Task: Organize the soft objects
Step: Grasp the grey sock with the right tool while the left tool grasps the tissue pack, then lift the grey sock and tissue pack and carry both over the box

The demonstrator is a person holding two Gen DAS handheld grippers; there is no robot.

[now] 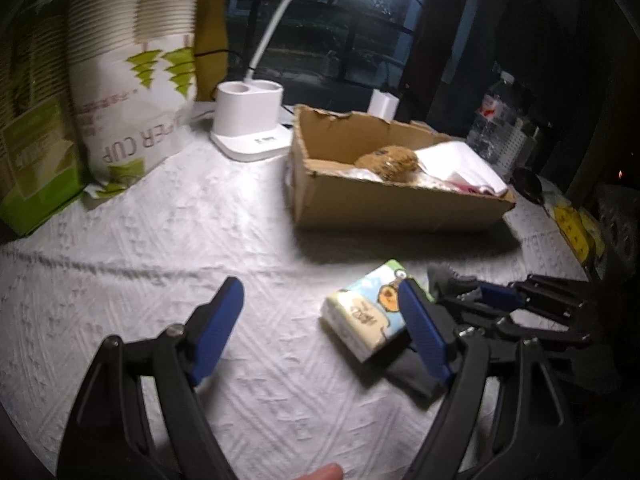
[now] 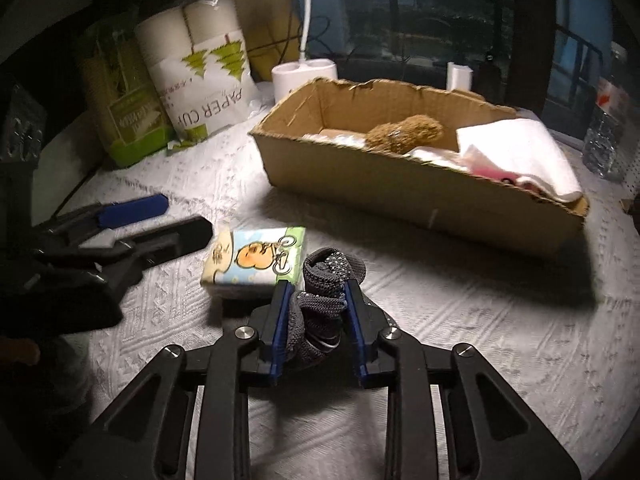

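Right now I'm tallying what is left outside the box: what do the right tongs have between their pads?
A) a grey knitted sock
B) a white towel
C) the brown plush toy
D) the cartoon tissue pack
A: the right tongs pinch the grey knitted sock on the table, beside the tissue pack; the plush toy lies in the cardboard box.

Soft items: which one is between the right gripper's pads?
The grey knit sock, bunched between the right gripper. The tissue pack lies beside it on the tablecloth; the brown plush and white cloth are in the cardboard box.
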